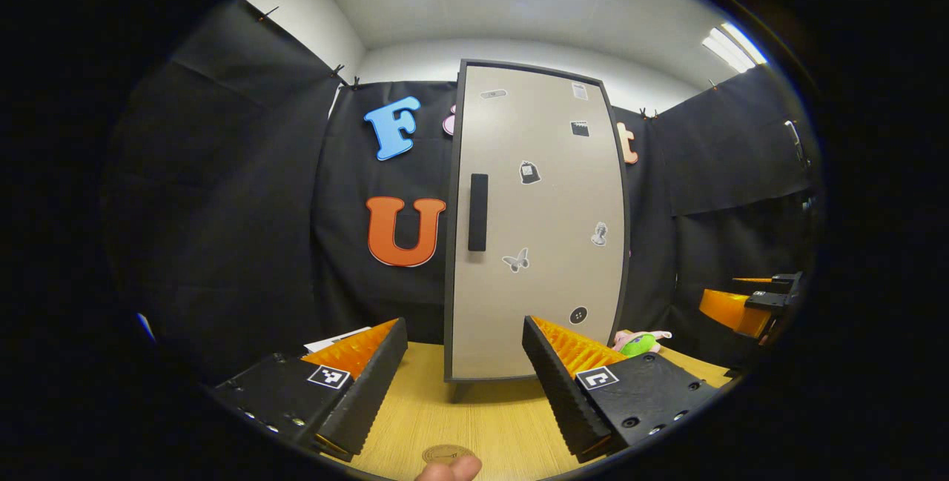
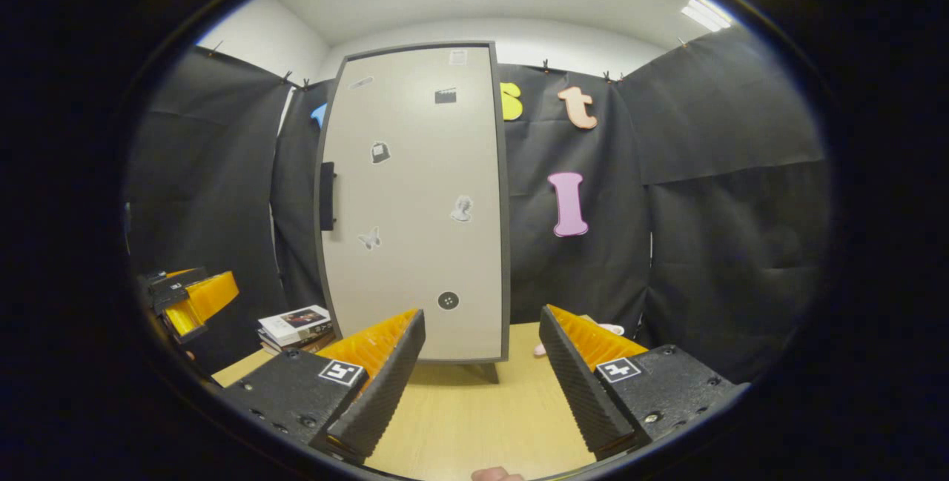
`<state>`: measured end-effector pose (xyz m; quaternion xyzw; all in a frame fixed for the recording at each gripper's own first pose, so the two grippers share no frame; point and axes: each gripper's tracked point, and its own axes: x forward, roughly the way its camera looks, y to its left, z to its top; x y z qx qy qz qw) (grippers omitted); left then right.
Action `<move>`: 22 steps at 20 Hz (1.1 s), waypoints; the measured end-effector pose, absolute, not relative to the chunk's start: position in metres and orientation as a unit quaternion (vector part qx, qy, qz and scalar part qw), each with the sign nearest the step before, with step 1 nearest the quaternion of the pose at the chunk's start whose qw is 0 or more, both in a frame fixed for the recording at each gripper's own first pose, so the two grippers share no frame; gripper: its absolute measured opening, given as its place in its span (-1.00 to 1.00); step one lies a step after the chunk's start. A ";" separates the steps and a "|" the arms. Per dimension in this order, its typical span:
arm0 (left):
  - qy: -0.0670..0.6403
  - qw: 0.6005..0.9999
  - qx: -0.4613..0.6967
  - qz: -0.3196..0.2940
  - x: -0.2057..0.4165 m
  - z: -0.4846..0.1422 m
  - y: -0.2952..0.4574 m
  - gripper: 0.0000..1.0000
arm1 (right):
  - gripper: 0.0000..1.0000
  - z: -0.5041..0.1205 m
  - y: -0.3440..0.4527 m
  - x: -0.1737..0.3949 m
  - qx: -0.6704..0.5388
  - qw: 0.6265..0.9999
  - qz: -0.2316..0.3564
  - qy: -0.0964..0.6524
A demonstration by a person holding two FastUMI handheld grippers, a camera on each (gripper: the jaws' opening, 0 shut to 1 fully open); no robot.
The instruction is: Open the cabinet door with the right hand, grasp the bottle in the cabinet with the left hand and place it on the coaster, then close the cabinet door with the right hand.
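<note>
A tall beige cabinet stands on the wooden table, its door closed, with a black vertical handle near the left edge. The right gripper view has the same cabinet and handle ahead and slightly left. My left gripper is open and empty, some way in front of the door. My right gripper is open and empty too, short of the cabinet. A round brown coaster lies on the table just below the left gripper. The bottle is hidden behind the door.
A stack of books lies left of the cabinet. A pink and green toy sits at the cabinet's right foot. The other gripper shows at the right edge of the left gripper view. Light wooden tabletop spreads before the cabinet.
</note>
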<state>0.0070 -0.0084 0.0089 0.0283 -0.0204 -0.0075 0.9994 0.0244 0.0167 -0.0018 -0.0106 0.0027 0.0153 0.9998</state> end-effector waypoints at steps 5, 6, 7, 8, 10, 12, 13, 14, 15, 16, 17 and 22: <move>-0.020 0.999 0.028 -0.006 0.006 0.008 -0.006 0.89 | 0.99 0.011 0.035 0.041 -0.024 0.999 0.043 -0.005; -0.019 0.999 0.028 -0.006 0.006 0.008 -0.006 0.89 | 0.99 0.012 0.037 0.043 -0.026 0.999 0.047 -0.006; -0.019 0.999 0.029 -0.006 0.006 0.007 -0.005 0.89 | 0.99 0.014 0.040 0.045 -0.027 0.998 0.050 -0.007; -0.020 0.999 0.030 -0.005 0.006 0.008 -0.005 0.89 | 0.90 0.018 0.042 0.047 -0.027 0.998 0.053 -0.010; -0.022 0.999 0.032 -0.003 0.004 0.009 -0.003 0.89 | 0.99 0.021 0.045 0.048 -0.025 0.998 0.054 -0.014; -0.023 0.999 0.031 -0.001 0.004 0.010 0.000 0.89 | 0.90 0.023 0.048 0.050 -0.023 0.998 0.055 -0.015; -0.023 0.999 0.029 -0.001 0.004 0.011 0.000 0.89 | 0.90 0.023 0.049 0.050 -0.022 0.998 0.055 -0.015; -0.023 0.999 0.029 0.000 0.004 0.011 0.002 0.89 | 0.90 0.023 0.049 0.050 -0.022 0.998 0.055 -0.014; -0.022 0.999 0.029 0.001 0.004 0.011 0.003 0.89 | 0.90 0.022 0.049 0.049 -0.022 0.998 0.054 -0.014; -0.023 0.999 0.027 0.002 0.004 0.011 0.004 0.89 | 0.90 0.024 0.049 0.048 -0.021 0.998 0.054 -0.015; -0.023 0.999 0.027 0.001 0.004 0.011 0.004 0.89 | 0.90 0.024 0.051 0.050 -0.020 0.998 0.055 -0.015; -0.025 0.999 0.028 0.002 0.003 0.012 0.007 0.89 | 0.90 0.032 0.065 0.056 -0.025 0.997 0.070 -0.019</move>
